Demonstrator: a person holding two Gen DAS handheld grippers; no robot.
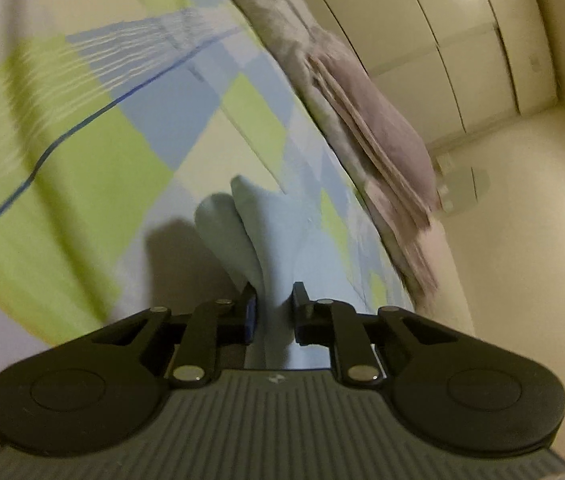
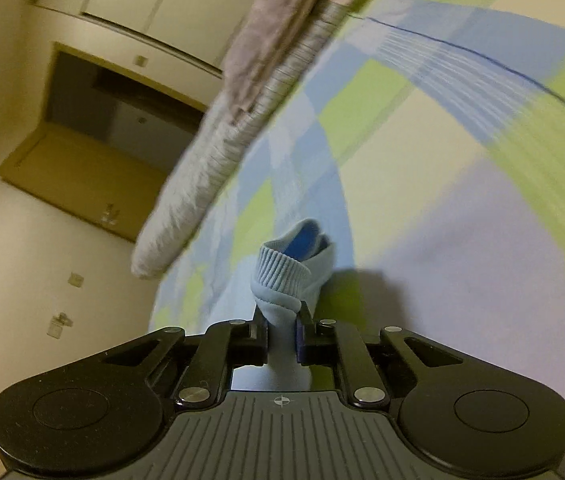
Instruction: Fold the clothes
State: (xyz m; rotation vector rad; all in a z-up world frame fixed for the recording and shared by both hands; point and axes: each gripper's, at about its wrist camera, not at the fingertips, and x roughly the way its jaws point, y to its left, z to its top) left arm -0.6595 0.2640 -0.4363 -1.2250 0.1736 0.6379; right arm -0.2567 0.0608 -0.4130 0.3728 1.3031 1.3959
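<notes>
A pale blue sock point(image 1: 266, 236) runs between the fingers of my left gripper point(image 1: 275, 304), which is shut on it; its free end sticks up above the checked bedsheet point(image 1: 82, 148). In the right wrist view the sock's ribbed cuff end point(image 2: 286, 272), with a brighter blue inside, stands out past my right gripper point(image 2: 282, 320), which is also shut on the sock. Both ends are lifted off the bedsheet point(image 2: 422, 160), and the sock casts a shadow on it. The stretch of sock between the two grippers is hidden.
A folded grey-pink blanket point(image 1: 366, 120) lies along the bed's far edge, and shows as a grey striped roll point(image 2: 218, 148) in the right wrist view. Beyond it are cream wardrobe doors point(image 1: 422, 20), a wall and a dark doorway point(image 2: 122, 120).
</notes>
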